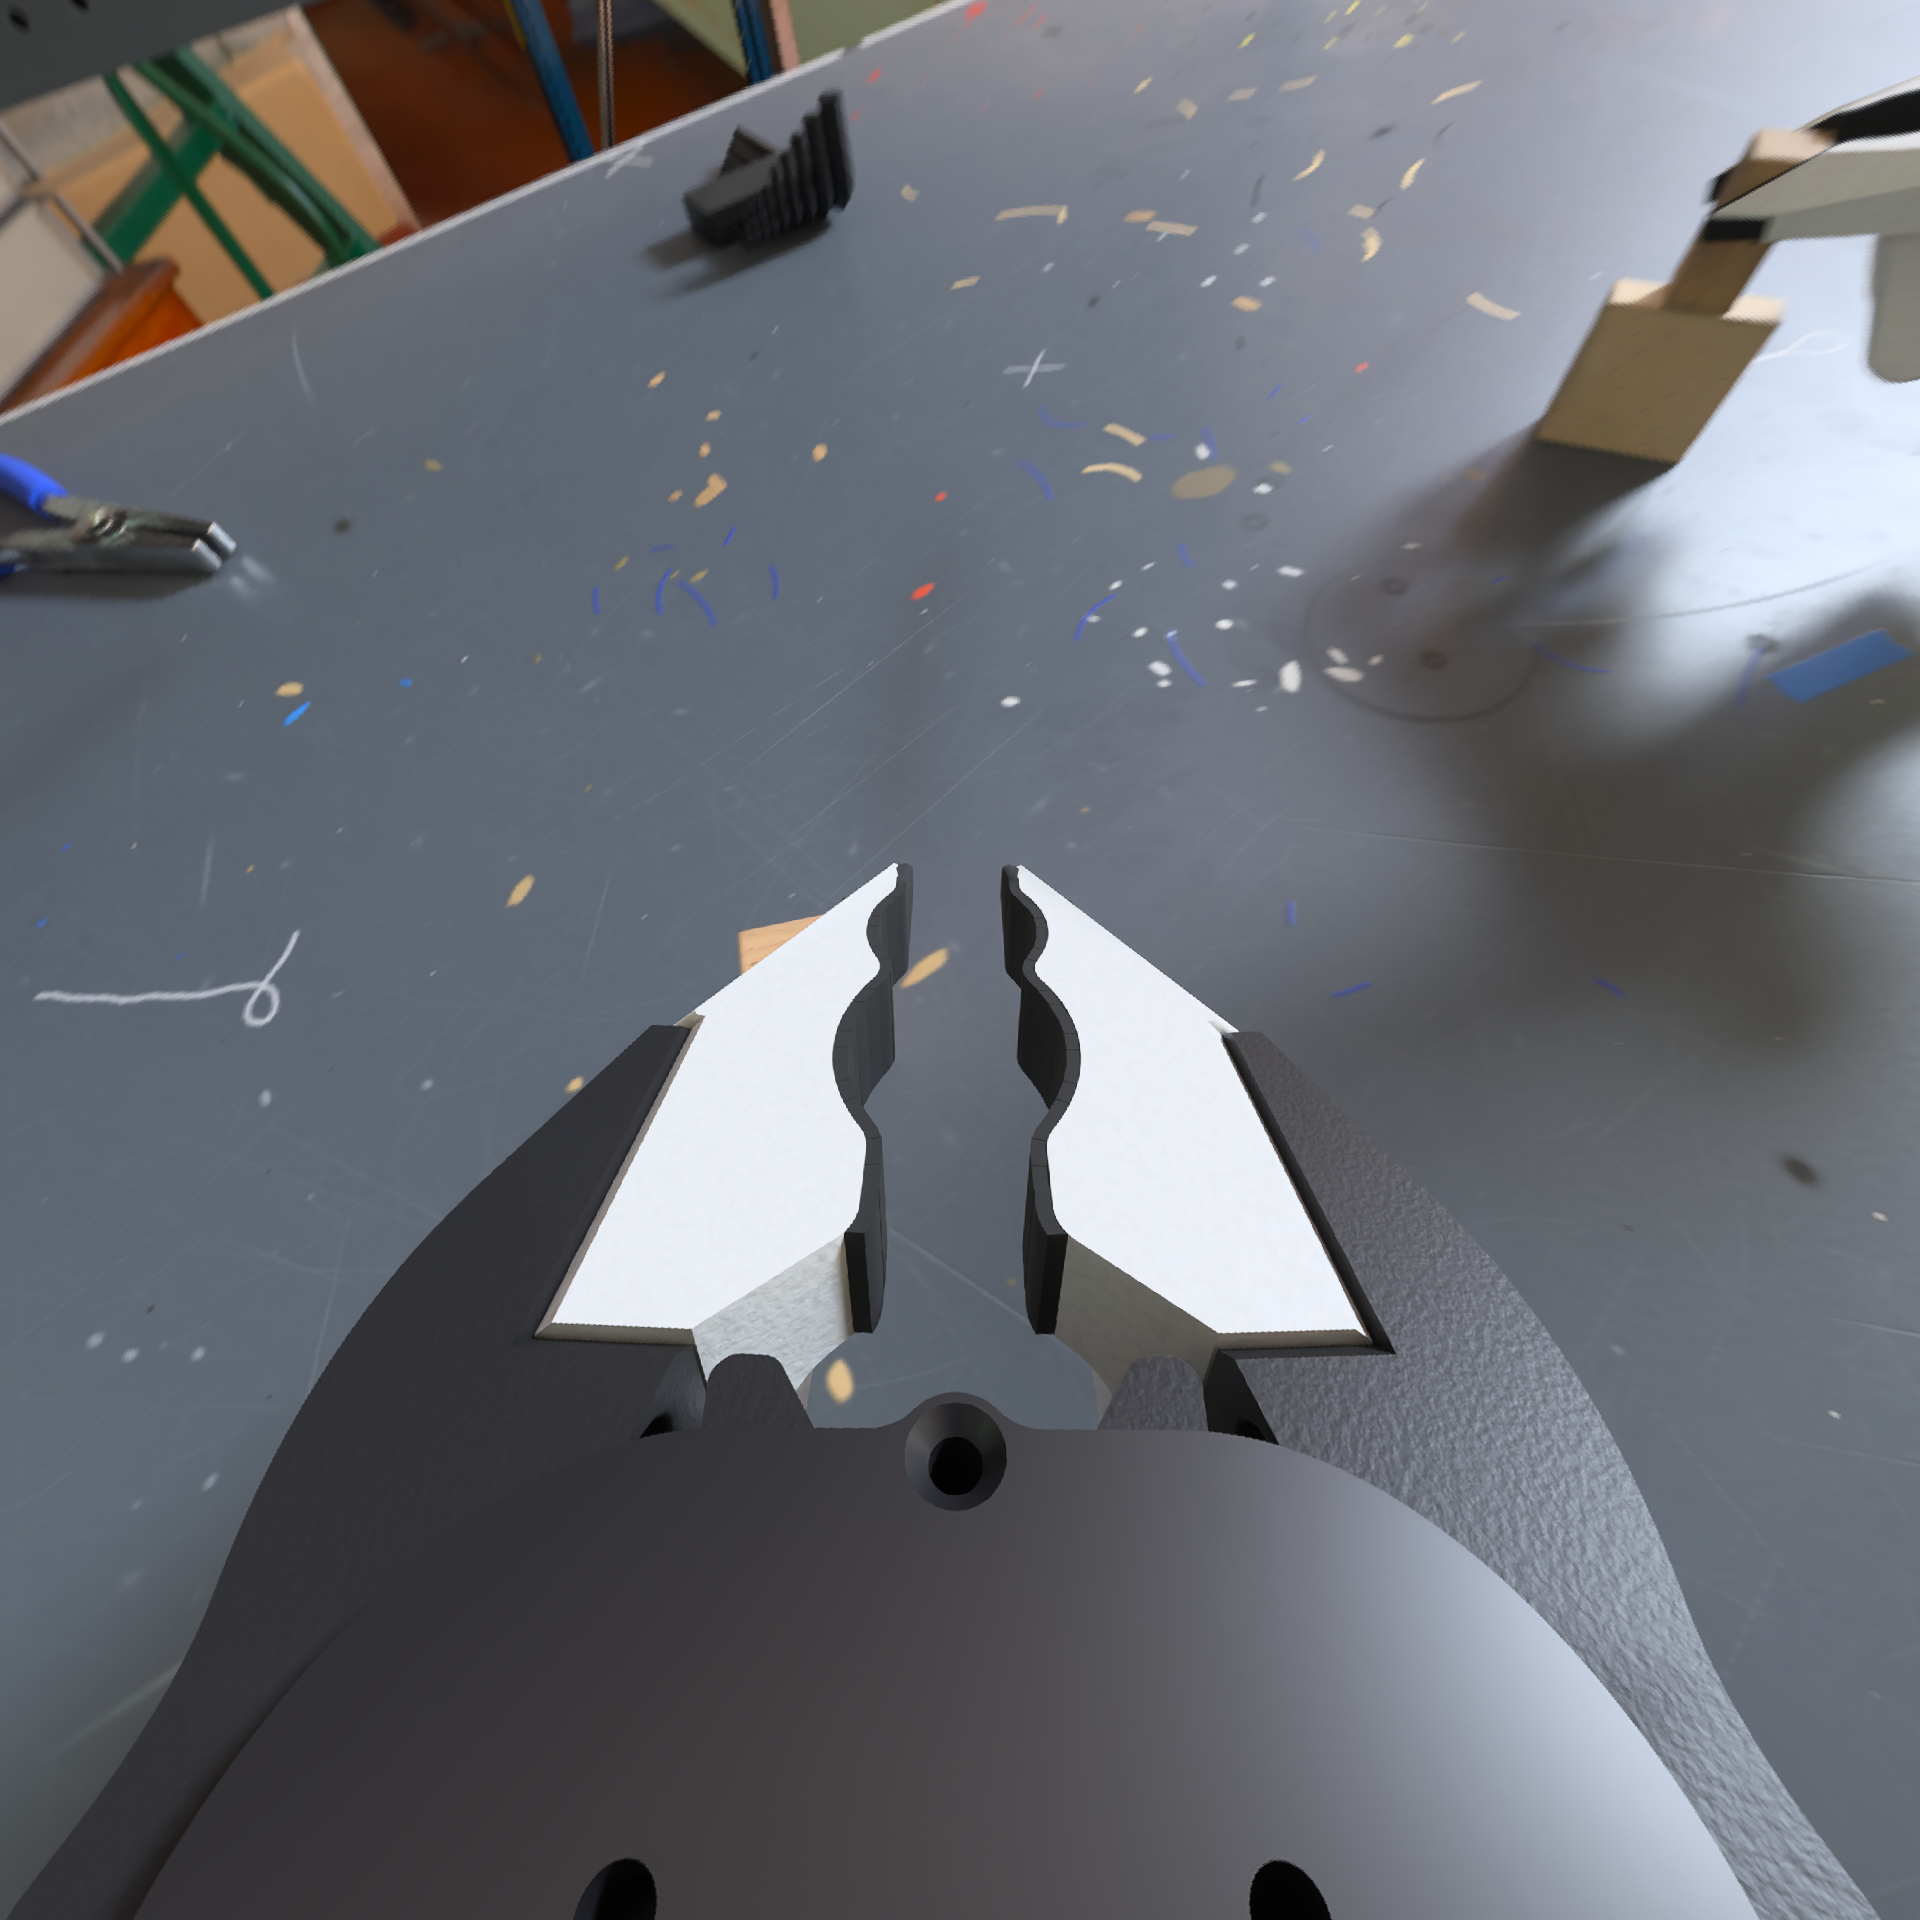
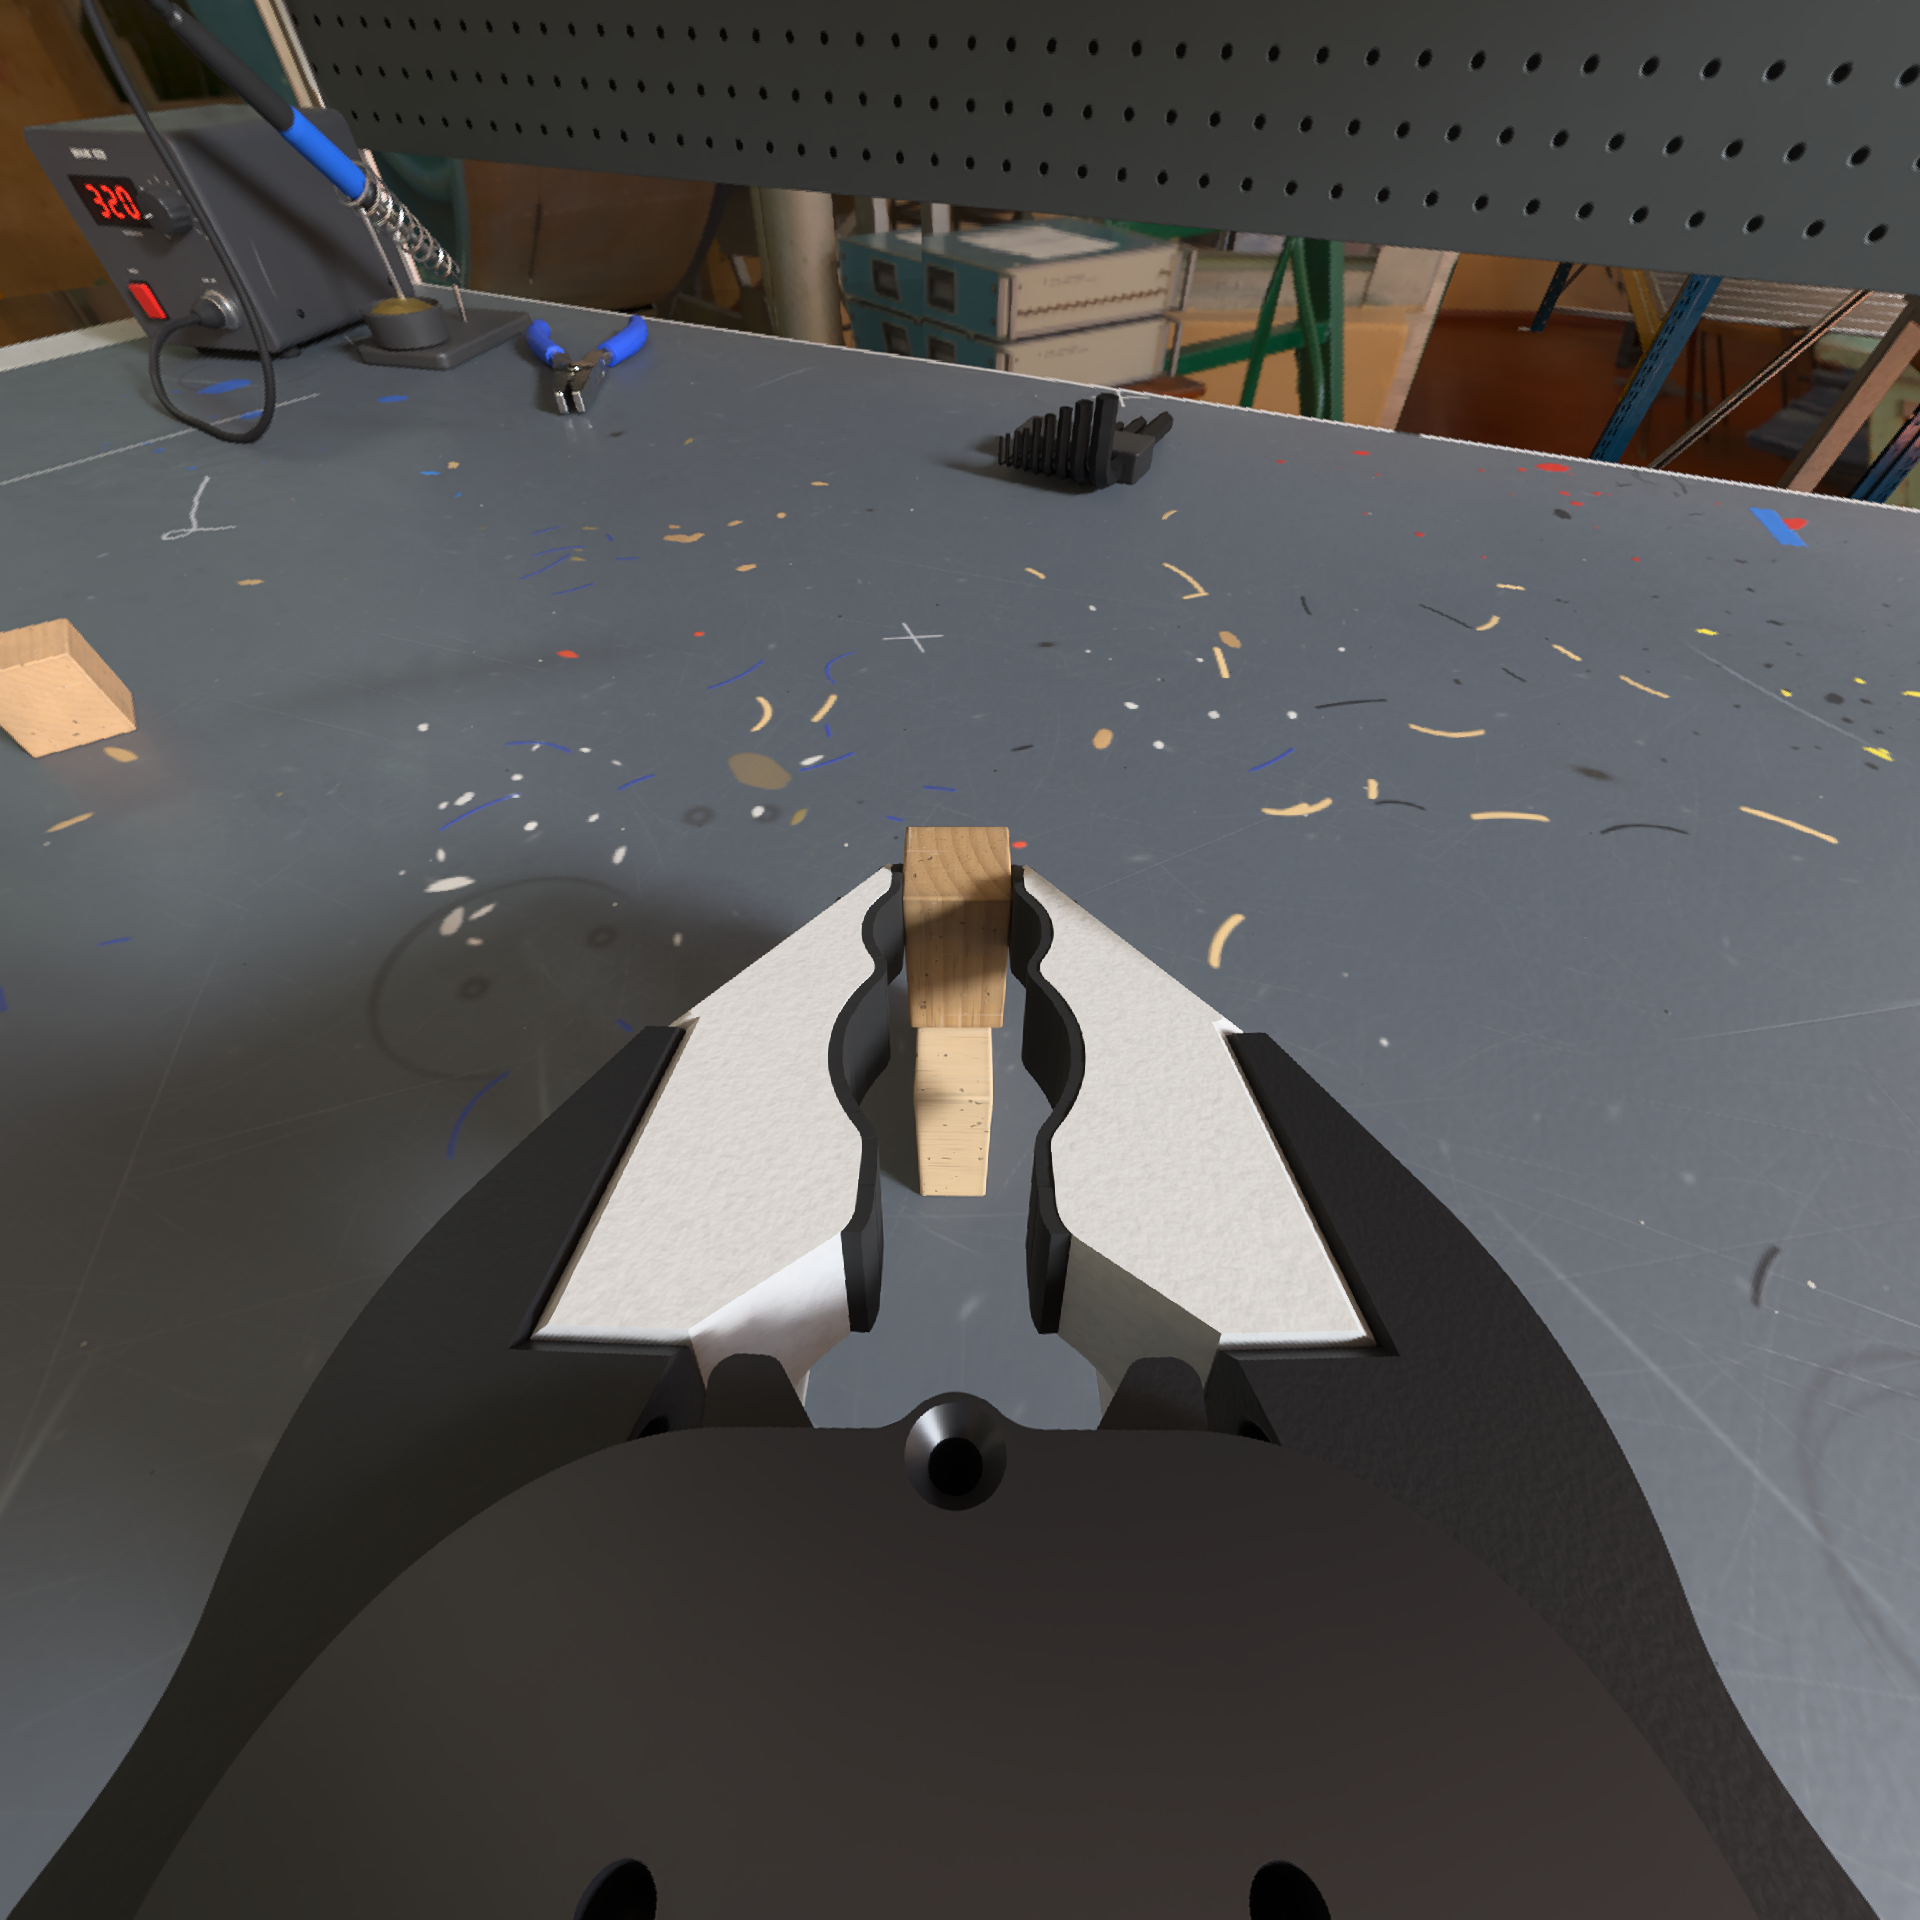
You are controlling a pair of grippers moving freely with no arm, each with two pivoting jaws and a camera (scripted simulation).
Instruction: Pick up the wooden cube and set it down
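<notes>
- One left hand-held gripper (image 1: 956,878) hangs over the grey worktop (image 1: 520,779). Its two fingers stand slightly apart, released, with nothing between them (a small piece of pale wood (image 1: 774,935) peeks out behind its left finger, too hidden to identify).
- In the right wrist view, one larger wooden block (image 2: 62,691) lies on the worktop at the far left edge, well apart from the rest.
- One grey soldering station (image 2: 197,239) stands in the far left corner. Beside it is one stand, whose coiled holder carries one blue-handled soldering iron (image 2: 312,145).
- One pair of blue-handled pliers (image 2: 587,358) lies just right of the stand.
- One right hand-held gripper (image 2: 956,878) is clenched on the wooden cube (image 2: 956,883). Both fingertips press its sides and hold it above the worktop.
- One upright wooden block (image 2: 954,1117) stands on the worktop directly under the cube, between the two fingers (whether cube and block touch, I cannot tell).
- One black hex key set (image 2: 1081,442) lies near the far edge, right of centre.
- One strip of blue tape (image 2: 1777,525) sticks to the worktop at the far right.
- One dark pegboard (image 2: 1143,104) spans the top of the view.
- Wood shavings and coloured flecks (too many to count) litter the whole surface.
</notes>
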